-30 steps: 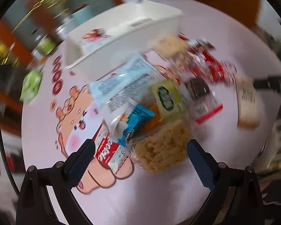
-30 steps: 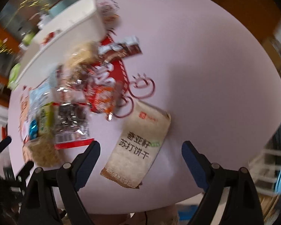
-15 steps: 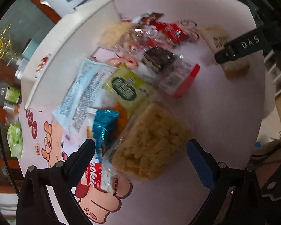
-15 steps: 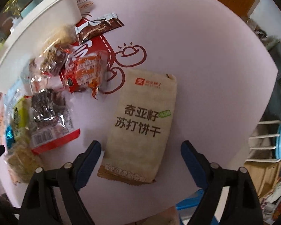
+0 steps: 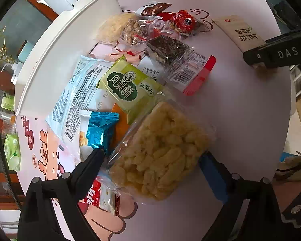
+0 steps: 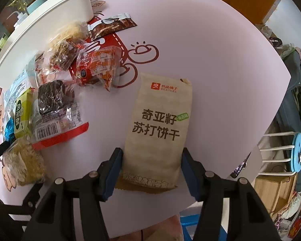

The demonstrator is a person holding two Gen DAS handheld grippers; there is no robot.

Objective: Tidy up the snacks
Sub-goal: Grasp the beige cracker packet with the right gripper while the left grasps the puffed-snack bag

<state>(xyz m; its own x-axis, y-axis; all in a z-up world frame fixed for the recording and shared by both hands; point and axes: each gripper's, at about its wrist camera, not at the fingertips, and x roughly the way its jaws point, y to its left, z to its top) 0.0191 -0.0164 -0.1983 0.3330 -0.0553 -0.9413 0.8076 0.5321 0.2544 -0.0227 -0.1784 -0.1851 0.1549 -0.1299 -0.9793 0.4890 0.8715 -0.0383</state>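
Note:
My left gripper (image 5: pixel 150 156) is open, its jaws on either side of a clear bag of yellow puffed snacks (image 5: pixel 160 152) lying on the pink table. My right gripper (image 6: pixel 151 158) has its jaws against both sides of a beige soda-cracker packet (image 6: pixel 158 128), which lies flat on the table; that packet shows in the left wrist view (image 5: pixel 238 32) too. Between them lies a pile of snacks: a green pineapple-cake packet (image 5: pixel 128 88), a blue foil packet (image 5: pixel 100 128), a dark seaweed pack with a red edge (image 6: pixel 54 108), a red-orange packet (image 6: pixel 98 66).
A long white bin (image 5: pixel 66 46) stands along the far left of the snack pile; it also shows in the right wrist view (image 6: pixel 40 32). A brown sachet (image 6: pixel 112 26) lies near its end. Bottles and a green bag (image 5: pixel 12 150) sit beyond the table edge.
Both grippers have moved down and forward. The left jaws now straddle the puffed-snack bag. The right jaws have narrowed onto the sides of the cracker packet.

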